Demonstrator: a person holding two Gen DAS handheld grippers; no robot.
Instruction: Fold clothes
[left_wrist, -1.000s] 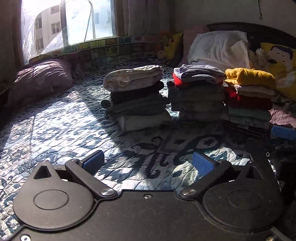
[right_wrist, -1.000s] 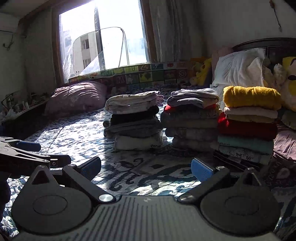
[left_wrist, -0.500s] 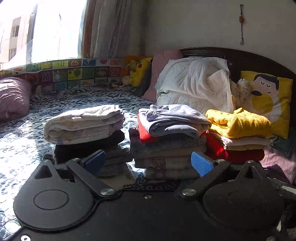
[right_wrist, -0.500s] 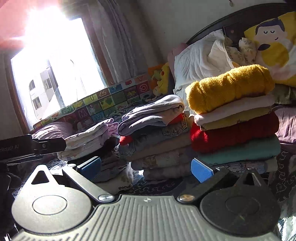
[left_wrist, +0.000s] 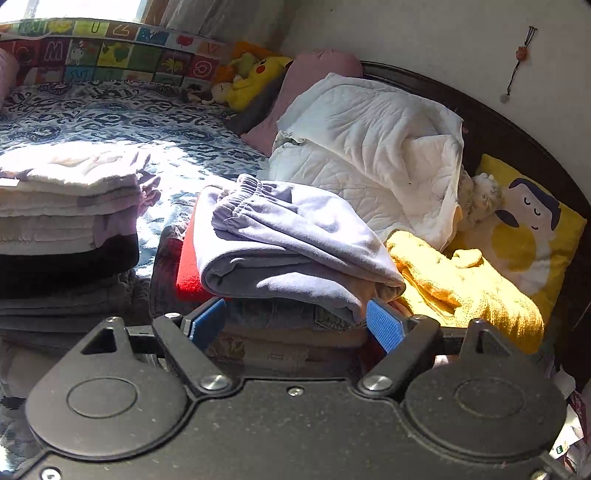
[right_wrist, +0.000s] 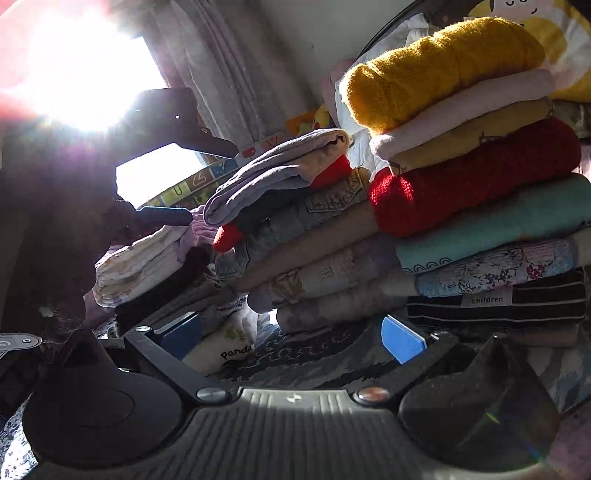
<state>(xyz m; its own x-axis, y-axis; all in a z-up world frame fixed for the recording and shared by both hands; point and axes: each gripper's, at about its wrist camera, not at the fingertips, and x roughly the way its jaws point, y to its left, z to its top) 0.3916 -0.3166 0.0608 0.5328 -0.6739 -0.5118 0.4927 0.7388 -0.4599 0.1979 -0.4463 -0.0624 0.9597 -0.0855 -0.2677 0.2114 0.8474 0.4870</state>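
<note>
Blue pads (left_wrist: 384, 325) of the left gripper (left_wrist: 295, 325) are held wide apart with nothing between them, level with the upper layers of the middle stack of folded clothes. Directly ahead, a folded lavender-grey sweatshirt with a gathered hem (left_wrist: 291, 247) is seen lying on top of that stack, over a flat red garment (left_wrist: 188, 266) and folded blue denim (left_wrist: 280, 314). To the left, a folded cream and lilac garment (left_wrist: 66, 199) is stacked on a black one (left_wrist: 70, 266). To the right, a mustard-yellow knitted jumper (left_wrist: 465, 280) is laid beside the sweatshirt. Behind these, a white quilted blanket (left_wrist: 376, 147) is heaped against a dark wooden headboard (left_wrist: 509, 129), next to a yellow cushion printed with a cartoon face (left_wrist: 532, 229). A blue-and-white patterned bedspread (left_wrist: 110, 122) is spread beneath everything.

The right gripper (right_wrist: 291, 339) is likewise held spread and empty, low near the bedspread at the foot of the stacks. Above it, the right stack is seen from below: the mustard jumper (right_wrist: 443, 70), a pale pink layer (right_wrist: 465, 107), a red knitted jumper (right_wrist: 476, 177), a turquoise garment (right_wrist: 495, 221), and a black striped piece labelled "children" (right_wrist: 495, 301). The lavender sweatshirt (right_wrist: 273, 173) is seen on the middle stack. The left gripper (right_wrist: 162, 216) appears dark against the window glare.
</note>
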